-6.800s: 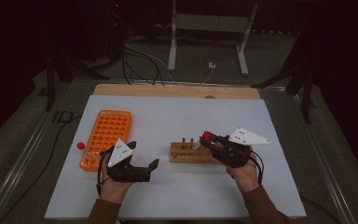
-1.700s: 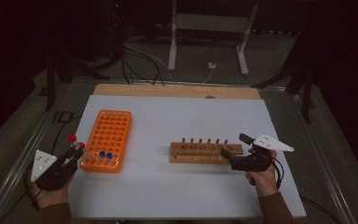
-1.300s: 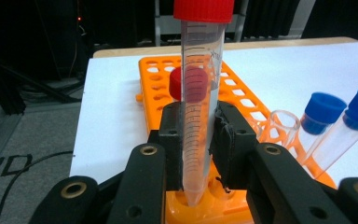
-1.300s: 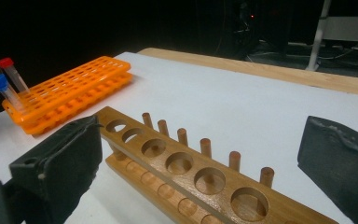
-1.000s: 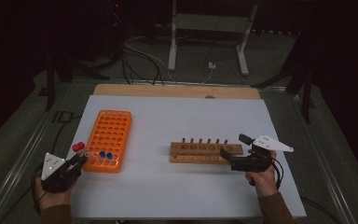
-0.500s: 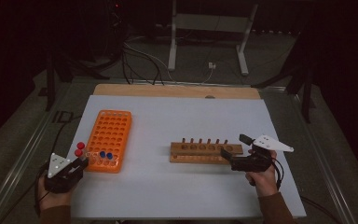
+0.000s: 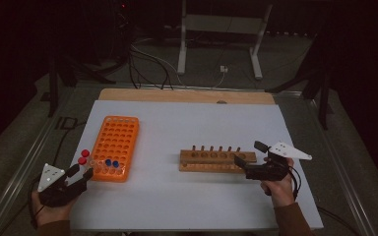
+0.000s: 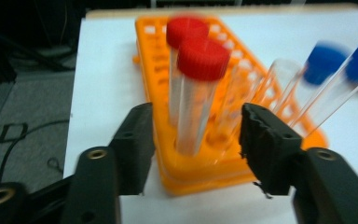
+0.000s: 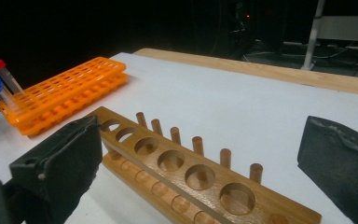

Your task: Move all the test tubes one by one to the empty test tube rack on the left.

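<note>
**Dim lab, white table sheet: left gripper letting go of a racked red-cap tube**

White sheet (image 7: 192,147) is sitting on the table, dark room behind it

Left gripper (image 8: 196,140): jaws have just been opening, now standing apart on either side of the nearer red-capped tube (image 8: 196,98), pads not pressing on it. Tube is sitting upright in the near corner hole of the orange rack (image 8: 223,172), long axis straight up, cap above jaw level. A second red-capped tube (image 8: 179,51) is standing right behind it; two blue-capped tubes (image 8: 328,79) are leaning off to the camera's right in the same rack end

High view: left gripper (image 7: 81,175) is sitting at the rack's near-left corner (image 7: 106,173), jaws pointing toward it

Right gripper (image 9: 200,158): jaws standing wide with nothing between them, hovering at the right end of the wooden rack (image 9: 186,175), whose holes are all looking empty. High view puts it (image 7: 248,167) just beside that wooden rack (image 7: 216,160)

Judgement: tube looks seated, so next is backing the left hand out along the jaw line, toward the person. Tube is dead centre between the pads; any sideways drift would be tipping it
</note>
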A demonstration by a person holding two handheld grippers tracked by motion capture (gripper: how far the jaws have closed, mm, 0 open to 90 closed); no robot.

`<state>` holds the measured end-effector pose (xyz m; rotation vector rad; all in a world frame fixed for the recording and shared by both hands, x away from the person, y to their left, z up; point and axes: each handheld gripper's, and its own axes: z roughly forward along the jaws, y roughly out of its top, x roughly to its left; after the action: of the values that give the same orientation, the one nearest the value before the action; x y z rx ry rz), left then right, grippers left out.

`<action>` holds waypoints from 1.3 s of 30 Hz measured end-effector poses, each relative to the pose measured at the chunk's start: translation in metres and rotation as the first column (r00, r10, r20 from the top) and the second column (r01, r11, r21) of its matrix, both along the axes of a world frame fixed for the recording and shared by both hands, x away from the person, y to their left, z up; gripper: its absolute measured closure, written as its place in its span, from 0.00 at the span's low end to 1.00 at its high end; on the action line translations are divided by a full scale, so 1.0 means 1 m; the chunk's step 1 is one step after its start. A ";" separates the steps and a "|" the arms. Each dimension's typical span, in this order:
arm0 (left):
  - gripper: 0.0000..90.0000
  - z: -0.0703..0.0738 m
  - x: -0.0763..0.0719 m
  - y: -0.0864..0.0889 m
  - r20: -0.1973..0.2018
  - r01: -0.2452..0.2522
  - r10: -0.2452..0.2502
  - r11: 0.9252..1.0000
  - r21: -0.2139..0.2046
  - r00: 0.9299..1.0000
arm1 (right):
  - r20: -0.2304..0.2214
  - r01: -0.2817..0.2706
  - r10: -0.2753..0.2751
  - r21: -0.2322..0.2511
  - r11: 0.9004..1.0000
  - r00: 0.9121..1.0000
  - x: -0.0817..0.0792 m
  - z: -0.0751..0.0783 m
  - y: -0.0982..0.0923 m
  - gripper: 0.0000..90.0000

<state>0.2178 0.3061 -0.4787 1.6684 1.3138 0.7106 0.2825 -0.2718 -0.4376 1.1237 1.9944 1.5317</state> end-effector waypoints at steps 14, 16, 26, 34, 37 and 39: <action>0.21 0.044 0.001 -0.022 0.154 0.058 -0.048 0.996 -0.065 0.987 | -0.002 0.026 -0.026 0.001 1.000 1.000 -0.001 0.000 -0.007 0.00; 0.19 0.048 0.004 -0.028 0.168 0.075 -0.064 0.995 -0.064 0.984 | 0.000 0.028 -0.028 -0.006 1.000 1.000 -0.002 0.000 -0.008 0.00; 0.09 0.054 0.016 -0.059 0.210 0.127 -0.109 0.989 -0.072 0.972 | 0.033 0.038 -0.037 -0.030 0.999 0.999 -0.012 -0.006 -0.007 0.00; 0.01 0.047 0.019 -0.071 0.209 0.138 -0.121 0.988 -0.068 0.970 | 0.049 0.044 -0.042 -0.030 0.999 0.998 -0.016 -0.009 -0.009 0.00; 0.01 0.044 0.019 -0.071 0.203 0.142 -0.126 0.988 -0.065 0.971 | 0.056 0.049 -0.047 -0.030 0.998 0.997 -0.017 -0.009 -0.010 0.00; 0.01 0.042 0.018 -0.072 0.198 0.144 -0.130 0.988 -0.060 0.972 | 0.061 0.052 -0.050 -0.030 0.998 0.997 -0.018 -0.008 -0.010 0.00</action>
<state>0.2359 0.2337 -0.4365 1.5711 1.0647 0.7139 0.2650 -0.2821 -0.4459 1.0946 1.9286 1.4863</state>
